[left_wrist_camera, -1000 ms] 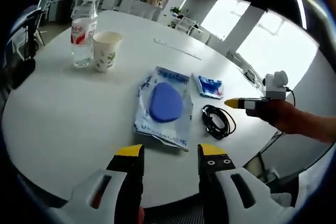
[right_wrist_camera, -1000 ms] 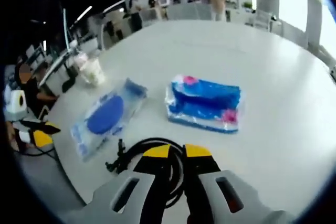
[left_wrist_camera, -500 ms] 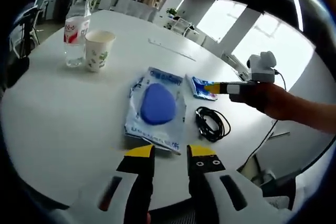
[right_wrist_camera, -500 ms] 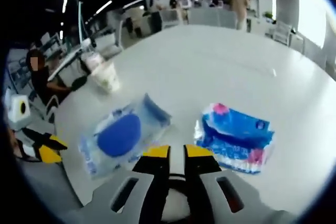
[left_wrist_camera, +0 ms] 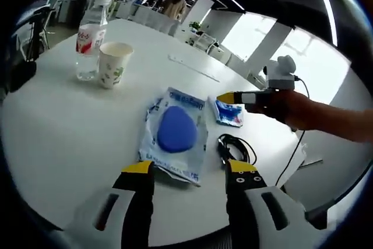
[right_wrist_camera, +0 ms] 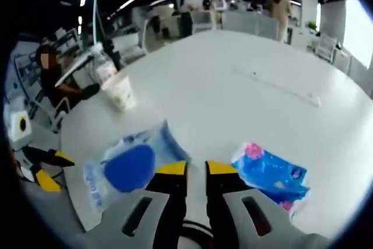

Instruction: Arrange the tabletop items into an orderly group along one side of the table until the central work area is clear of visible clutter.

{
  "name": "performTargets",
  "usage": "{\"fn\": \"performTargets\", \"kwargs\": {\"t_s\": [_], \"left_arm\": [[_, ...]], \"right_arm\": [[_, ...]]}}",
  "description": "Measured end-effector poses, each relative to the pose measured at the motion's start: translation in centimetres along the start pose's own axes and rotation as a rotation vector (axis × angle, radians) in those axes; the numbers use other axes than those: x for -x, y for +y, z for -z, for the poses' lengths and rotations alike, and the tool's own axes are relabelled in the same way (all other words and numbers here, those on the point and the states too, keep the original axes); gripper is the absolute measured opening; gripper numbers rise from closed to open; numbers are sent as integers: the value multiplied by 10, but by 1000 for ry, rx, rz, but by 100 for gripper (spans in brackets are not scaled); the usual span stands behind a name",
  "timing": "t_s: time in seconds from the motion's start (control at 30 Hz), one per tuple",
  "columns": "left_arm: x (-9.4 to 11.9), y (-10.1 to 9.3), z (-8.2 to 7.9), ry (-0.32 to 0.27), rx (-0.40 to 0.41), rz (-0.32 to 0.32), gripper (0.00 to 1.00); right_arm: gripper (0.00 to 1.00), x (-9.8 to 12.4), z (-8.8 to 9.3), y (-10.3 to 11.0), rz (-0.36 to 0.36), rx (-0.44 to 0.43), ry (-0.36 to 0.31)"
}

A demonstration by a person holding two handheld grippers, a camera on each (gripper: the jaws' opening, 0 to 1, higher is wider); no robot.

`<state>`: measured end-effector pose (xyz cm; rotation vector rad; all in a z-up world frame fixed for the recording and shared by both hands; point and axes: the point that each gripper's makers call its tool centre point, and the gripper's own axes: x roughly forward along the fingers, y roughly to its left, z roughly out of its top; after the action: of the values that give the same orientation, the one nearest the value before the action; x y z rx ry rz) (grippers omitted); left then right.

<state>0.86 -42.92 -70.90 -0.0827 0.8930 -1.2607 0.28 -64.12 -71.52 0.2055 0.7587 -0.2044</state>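
Five things lie on the round white table [left_wrist_camera: 58, 138] in the left gripper view. A clear plastic water bottle [left_wrist_camera: 91, 38] with a red label stands upright at the far left, and a paper cup [left_wrist_camera: 113, 64] printed with green stands just beside it. Nearer, a crinkly clear pouch [left_wrist_camera: 173, 134] holds a smooth blue oval pad. It lies flat just beyond the left gripper [left_wrist_camera: 189, 171], whose yellow-tipped jaws stand wide apart (nothing between them). A coiled black cable [left_wrist_camera: 235, 147] lies just right of the pouch, near the right jaw tip. A small glossy blue packet [left_wrist_camera: 228, 112] lies beyond the cable. The right gripper [left_wrist_camera: 228, 97] reaches in from the right, over the packet, held in a hand [left_wrist_camera: 294, 111].

In the right gripper view, the right gripper [right_wrist_camera: 195, 168] shows its jaws close together, a narrow gap between the yellow tips, gripping nothing. The pouch [right_wrist_camera: 133, 164] lies to the left of the tips, the blue packet [right_wrist_camera: 273, 178] to the right. The cup [right_wrist_camera: 119, 90] and bottle [right_wrist_camera: 104, 69] stand well beyond. The left gripper's yellow tips [right_wrist_camera: 51, 168] show at the left edge.
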Motion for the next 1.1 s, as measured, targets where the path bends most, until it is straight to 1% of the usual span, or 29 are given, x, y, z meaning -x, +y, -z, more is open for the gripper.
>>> {"fn": "performTargets", "kwargs": {"t_s": [0.07,0.17,0.23,0.33,0.4,0.53,0.6,0.67,0.7,0.73,0.83,0.97,1.1], "left_arm": [[-2,2,4,15,18,-5,55],[-5,3,11,46,24,-13,54],[-7,4,14,58,31,-20,50],[-9,4,15,66,37,-29,42],[-11,4,17,85,42,-33,43],[-16,2,17,92,55,-28,40],[-19,2,19,100,62,-29,41],[-20,3,20,99,75,-34,42],[-21,4,24,122,78,-42,43],[-21,4,26,132,77,-43,43],[-22,5,28,144,94,-47,40],[-23,9,31,149,143,-53,35],[-24,10,32,156,148,-61,32]], "right_arm": [[9,-4,0,1,-7,15,6],[13,-10,1,1,-24,29,21],[15,-14,0,1,-33,46,32],[18,-20,0,1,-51,60,50],[19,-23,-1,1,-58,64,57],[20,-29,-5,3,-75,76,67],[21,-33,-5,6,-89,78,74],[21,-36,-4,9,-99,92,83],[21,-38,-4,11,-105,101,86],[21,-39,-3,12,-110,105,89],[20,-43,-2,15,-117,121,97],[20,-45,-1,16,-122,125,106],[19,-47,3,16,-121,126,119]]}}
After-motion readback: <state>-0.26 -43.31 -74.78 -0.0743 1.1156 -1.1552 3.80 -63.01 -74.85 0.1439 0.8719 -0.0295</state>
